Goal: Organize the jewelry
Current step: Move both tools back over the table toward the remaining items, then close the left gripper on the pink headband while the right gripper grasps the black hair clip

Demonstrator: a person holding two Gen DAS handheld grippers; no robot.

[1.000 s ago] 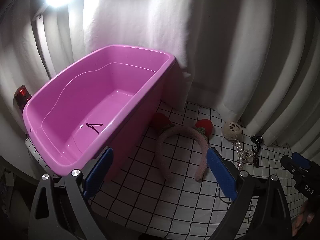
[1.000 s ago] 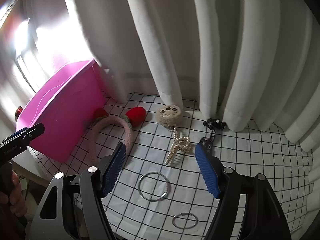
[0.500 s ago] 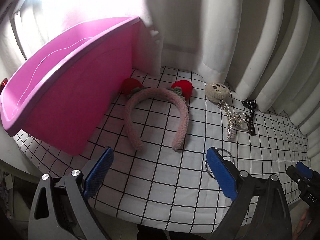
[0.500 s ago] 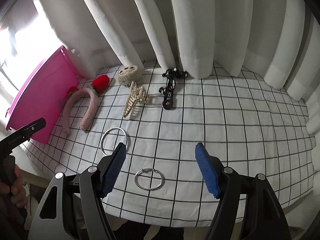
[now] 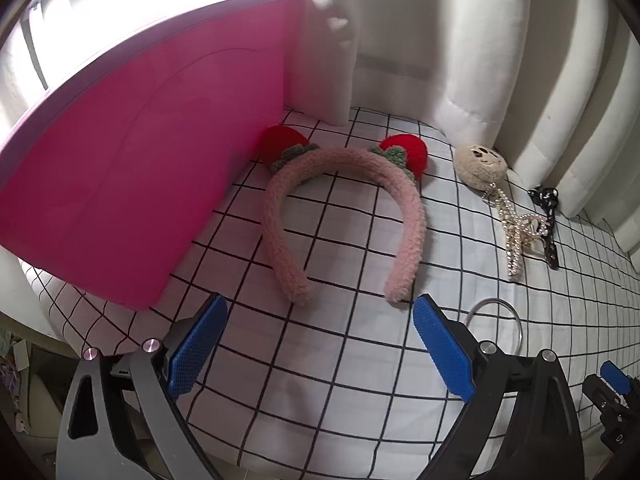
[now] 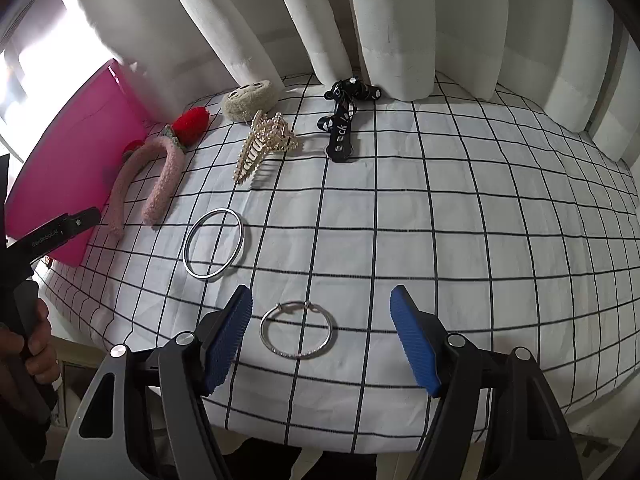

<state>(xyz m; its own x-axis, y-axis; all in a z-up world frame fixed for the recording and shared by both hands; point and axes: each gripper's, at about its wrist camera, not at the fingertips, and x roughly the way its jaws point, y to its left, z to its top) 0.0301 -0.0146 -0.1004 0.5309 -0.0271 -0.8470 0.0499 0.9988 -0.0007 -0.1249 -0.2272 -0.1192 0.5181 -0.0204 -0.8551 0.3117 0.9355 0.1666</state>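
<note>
A fuzzy pink headband (image 5: 404, 216) (image 6: 164, 176) with two red pompoms lies beside the pink tub (image 5: 132, 168) (image 6: 68, 148). My left gripper (image 5: 316, 308) hangs open just in front of the headband's two ends. A thin silver bracelet (image 6: 298, 330) lies between the blue pads of my right gripper (image 6: 322, 298), which is open and apart from it. A larger silver bangle (image 6: 214, 242) (image 5: 496, 320) lies left of it. Further back lie a pearl hair claw (image 6: 264, 148) (image 5: 516, 232), a beige plush clip (image 6: 250, 96) (image 5: 480, 164) and a black clip (image 6: 342, 120) (image 5: 550, 220).
Everything rests on a white cloth with a black grid (image 6: 440, 220) over a table; its front edge runs just below both grippers. White curtains (image 6: 400, 20) hang close behind the items. A hand (image 6: 36, 344) holds the left gripper's handle at the right view's left edge.
Both grippers have sunk toward the cloth. The left view dropped from looking into the tub to facing the headband. The right view moved right and down over the small bracelet. Jaws unchanged.
</note>
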